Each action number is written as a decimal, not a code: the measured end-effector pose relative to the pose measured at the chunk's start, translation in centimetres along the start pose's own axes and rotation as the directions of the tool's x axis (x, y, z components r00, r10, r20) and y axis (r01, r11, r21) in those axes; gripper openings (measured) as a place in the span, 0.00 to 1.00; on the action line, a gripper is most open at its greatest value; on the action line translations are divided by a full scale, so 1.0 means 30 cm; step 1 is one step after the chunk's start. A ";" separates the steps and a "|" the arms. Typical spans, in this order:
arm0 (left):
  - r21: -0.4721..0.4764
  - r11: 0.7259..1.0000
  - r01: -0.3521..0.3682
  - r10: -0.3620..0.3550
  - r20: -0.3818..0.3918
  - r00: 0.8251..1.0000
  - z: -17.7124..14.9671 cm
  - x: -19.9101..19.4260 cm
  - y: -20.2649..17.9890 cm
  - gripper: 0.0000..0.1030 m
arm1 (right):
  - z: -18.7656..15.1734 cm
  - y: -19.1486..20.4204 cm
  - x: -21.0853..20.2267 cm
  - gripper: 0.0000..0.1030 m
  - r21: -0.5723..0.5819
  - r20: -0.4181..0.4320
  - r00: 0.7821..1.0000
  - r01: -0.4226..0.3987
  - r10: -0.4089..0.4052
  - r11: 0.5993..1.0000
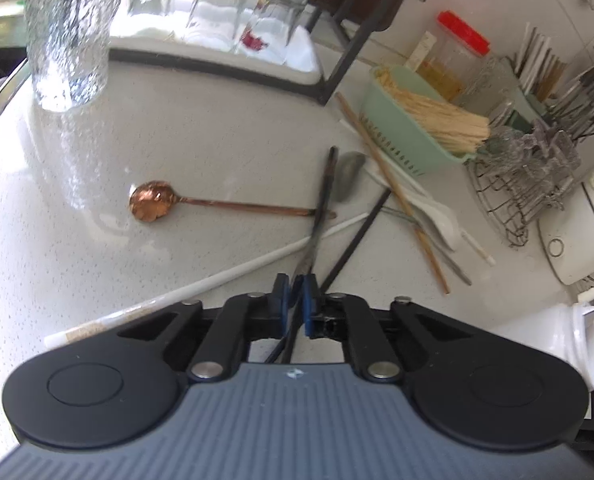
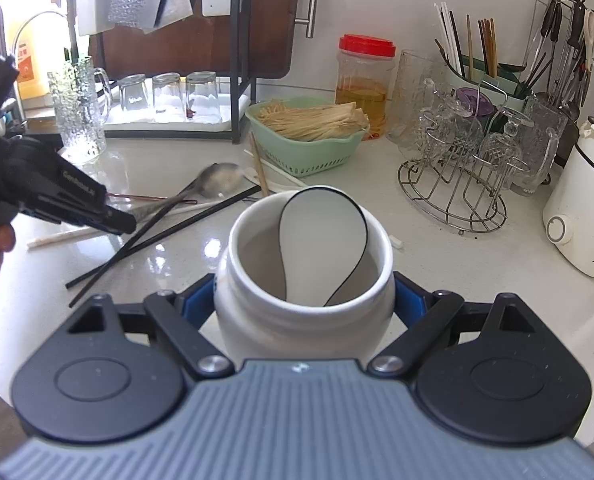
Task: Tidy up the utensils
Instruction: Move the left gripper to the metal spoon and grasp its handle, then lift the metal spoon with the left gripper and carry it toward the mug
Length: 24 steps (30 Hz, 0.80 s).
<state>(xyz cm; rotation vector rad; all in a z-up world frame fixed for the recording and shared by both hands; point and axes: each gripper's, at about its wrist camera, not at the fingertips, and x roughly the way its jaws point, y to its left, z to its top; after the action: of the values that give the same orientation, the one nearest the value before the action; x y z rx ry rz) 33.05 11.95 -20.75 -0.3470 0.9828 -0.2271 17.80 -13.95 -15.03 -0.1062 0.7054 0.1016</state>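
Note:
My left gripper (image 1: 295,285) is shut on the handle of a metal spoon (image 1: 321,204), whose grey bowl (image 1: 349,175) points away over the counter; it also shows in the right wrist view (image 2: 217,180). My right gripper (image 2: 305,300) is shut on a white ceramic jar (image 2: 265,320) that holds a white spoon with a black rim (image 2: 321,236). Loose on the counter lie a copper spoon (image 1: 153,201), a black chopstick (image 1: 357,240), a white chopstick (image 1: 201,284), a wooden chopstick (image 1: 393,188) and a white ceramic spoon (image 1: 437,216).
A green basket (image 2: 309,152) of pale sticks stands behind the utensils. A wire rack with glasses (image 2: 457,184), a red-lidded jar (image 2: 365,80), a holder of chopsticks (image 2: 473,52), a textured glass mug (image 1: 69,32) and a tray of upturned glasses (image 1: 217,12) ring the counter.

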 end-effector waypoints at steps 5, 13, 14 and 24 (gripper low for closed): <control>0.027 1.000 0.016 -0.017 0.036 0.999 0.023 -0.061 -0.029 0.03 | -0.004 0.001 0.000 0.89 -0.002 0.004 1.000 0.003 -0.003 1.000; 0.064 0.998 0.020 -0.026 0.084 0.996 0.041 -0.145 -0.076 0.02 | -0.010 0.000 -0.002 0.89 -0.005 0.015 1.000 0.000 0.000 1.000; 0.064 0.998 0.023 -0.028 0.083 0.996 0.042 -0.153 -0.080 0.02 | -0.011 0.000 -0.002 0.89 -0.006 0.017 1.000 0.000 0.001 1.000; 0.134 0.990 0.032 -0.050 0.134 0.990 0.042 -0.238 -0.157 0.01 | -0.023 -0.001 -0.006 0.89 -0.004 0.038 0.999 -0.003 0.003 1.000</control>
<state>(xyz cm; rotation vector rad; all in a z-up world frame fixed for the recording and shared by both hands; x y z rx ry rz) 30.11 10.28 -12.78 -0.2585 0.8207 -0.3003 17.23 -14.08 -15.43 -0.1064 0.6672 0.1072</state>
